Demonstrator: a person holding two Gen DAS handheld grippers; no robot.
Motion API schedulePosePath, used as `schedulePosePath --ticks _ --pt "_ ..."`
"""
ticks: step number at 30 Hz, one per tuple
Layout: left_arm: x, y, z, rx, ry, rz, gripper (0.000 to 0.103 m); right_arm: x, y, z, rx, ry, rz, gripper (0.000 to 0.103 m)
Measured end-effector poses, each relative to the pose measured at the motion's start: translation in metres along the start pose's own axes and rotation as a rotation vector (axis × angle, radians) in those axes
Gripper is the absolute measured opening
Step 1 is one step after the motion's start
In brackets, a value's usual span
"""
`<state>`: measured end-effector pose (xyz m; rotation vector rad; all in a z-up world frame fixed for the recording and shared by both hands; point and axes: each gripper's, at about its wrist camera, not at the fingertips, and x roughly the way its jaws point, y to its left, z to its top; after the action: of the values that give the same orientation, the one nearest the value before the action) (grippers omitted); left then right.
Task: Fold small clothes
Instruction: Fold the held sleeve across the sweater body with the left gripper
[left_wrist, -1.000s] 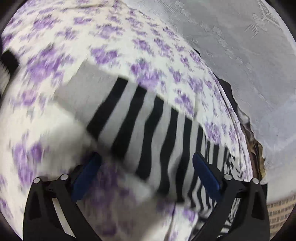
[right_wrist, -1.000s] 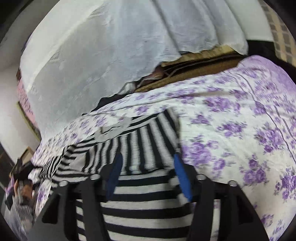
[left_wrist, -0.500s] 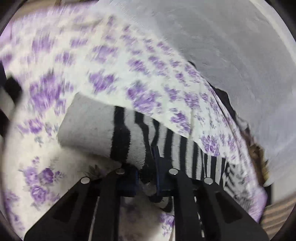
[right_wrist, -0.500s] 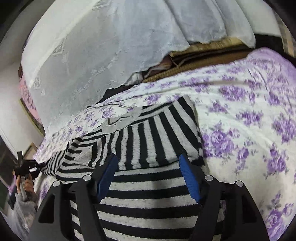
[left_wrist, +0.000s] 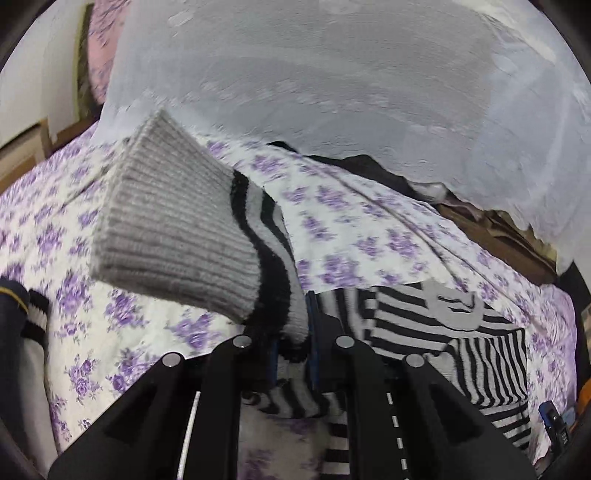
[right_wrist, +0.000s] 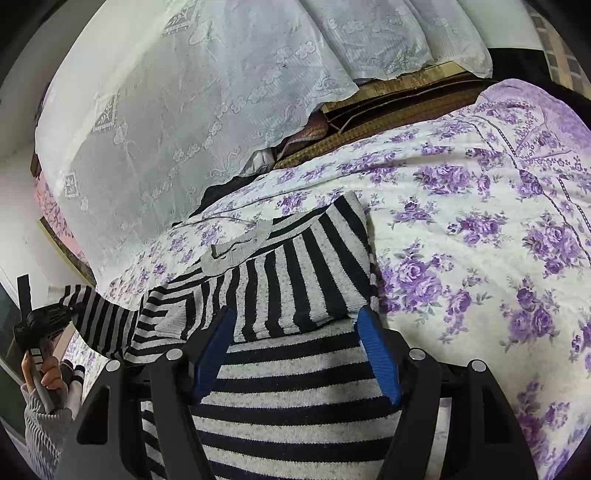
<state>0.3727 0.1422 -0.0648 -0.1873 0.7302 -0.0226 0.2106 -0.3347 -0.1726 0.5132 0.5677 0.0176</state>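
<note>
1. Risk, as a judgement: sleeve (left_wrist: 177, 236) slipping free in mid-fold, since only a thin pinch of knit near the grey cuff sits between the pads.
2. Also possible: dragging the whole sweater (right_wrist: 295, 280) across the bedspread (right_wrist: 480, 229) and spoiling the flat body, if nothing pins it down.
3. Left claw (left_wrist: 291, 354): clenched tight on the sleeve, lifting it clear of the bed with the cuff sticking up and away.
4. Right claw (right_wrist: 295, 354): spread wide, gripping nothing, poised over the striped body, 1 blue pad at each side; touching or hovering cannot be told.
5. Sweater lying on the bedspread towards its far edge, below the lace curtain (right_wrist: 184, 110).
</note>
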Motion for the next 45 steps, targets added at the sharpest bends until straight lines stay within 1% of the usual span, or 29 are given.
schedulePosePath --ticks 4,8,13,17,22,26,30,32,33,34,35,36,37,38,39,40,41,42,43,45 --pt "-0.001 -0.029 0.005 0.046 -0.001 0.008 0.012 -0.005 -0.005 0.004 0.027 -0.001 0.018 0.070" --pt "-0.003 -0.069 0.005 0.107 -0.011 0.004 0.011 -0.009 -0.009 0.007 0.048 -0.004 0.038 0.070" --pt "-0.006 -0.119 0.000 0.182 -0.030 -0.012 0.012 -0.011 -0.014 0.008 0.073 0.001 0.060 0.070" --pt "-0.003 -0.162 -0.011 0.245 -0.031 -0.033 0.012 -0.013 -0.018 0.010 0.096 0.001 0.073 0.070" --pt "0.008 -0.214 -0.033 0.325 -0.021 -0.067 0.011 -0.014 -0.025 0.012 0.124 -0.003 0.077 0.070" --pt "0.029 -0.258 -0.062 0.392 0.020 -0.088 0.011 -0.013 -0.033 0.014 0.153 -0.003 0.076 0.070" --pt "0.061 -0.292 -0.098 0.471 0.076 -0.065 0.012 -0.012 -0.041 0.015 0.184 -0.003 0.074 0.070" --pt "0.078 -0.303 -0.117 0.515 0.099 -0.036 0.013 -0.010 -0.045 0.015 0.198 -0.002 0.071 0.070" --pt "0.087 -0.307 -0.124 0.533 0.109 -0.016 0.018 -0.010 -0.046 0.015 0.203 -0.001 0.071 0.070" --pt "0.092 -0.308 -0.128 0.541 0.118 -0.009 0.020 -0.009 -0.047 0.015 0.206 0.001 0.070 0.070" --pt "0.098 -0.309 -0.132 0.552 0.131 0.006 0.029 -0.008 -0.048 0.015 0.209 0.002 0.068 0.070" --pt "0.100 -0.310 -0.134 0.563 0.131 0.029 0.040 -0.007 -0.049 0.015 0.212 0.002 0.067 0.070" --pt "0.098 -0.309 -0.134 0.566 0.122 0.044 0.048 -0.007 -0.050 0.015 0.213 0.003 0.066 0.070" --pt "0.092 -0.308 -0.132 0.564 0.109 0.035 0.070 -0.006 -0.051 0.015 0.214 0.004 0.065 0.070" --pt "0.082 -0.305 -0.130 0.556 0.091 -0.002 0.086 -0.006 -0.051 0.015 0.216 0.003 0.064 0.070" --pt "0.073 -0.303 -0.128 0.552 0.071 -0.032 0.089 -0.007 -0.052 0.015 0.217 0.001 0.063 0.070" --pt "0.057 -0.299 -0.125 0.553 0.035 -0.062 0.093 -0.007 -0.052 0.015 0.217 0.000 0.062 0.070" --pt "0.046 -0.295 -0.123 0.559 0.013 -0.076 0.095 -0.007 -0.052 0.015 0.216 -0.001 0.064 0.070" --pt "0.038 -0.291 -0.120 0.562 0.003 -0.085 0.095 -0.006 -0.051 0.015 0.214 -0.001 0.068 0.070" --pt "0.018 -0.271 -0.110 0.554 -0.033 -0.094 0.095 -0.007 -0.046 0.015 0.201 0.004 0.091 0.070"
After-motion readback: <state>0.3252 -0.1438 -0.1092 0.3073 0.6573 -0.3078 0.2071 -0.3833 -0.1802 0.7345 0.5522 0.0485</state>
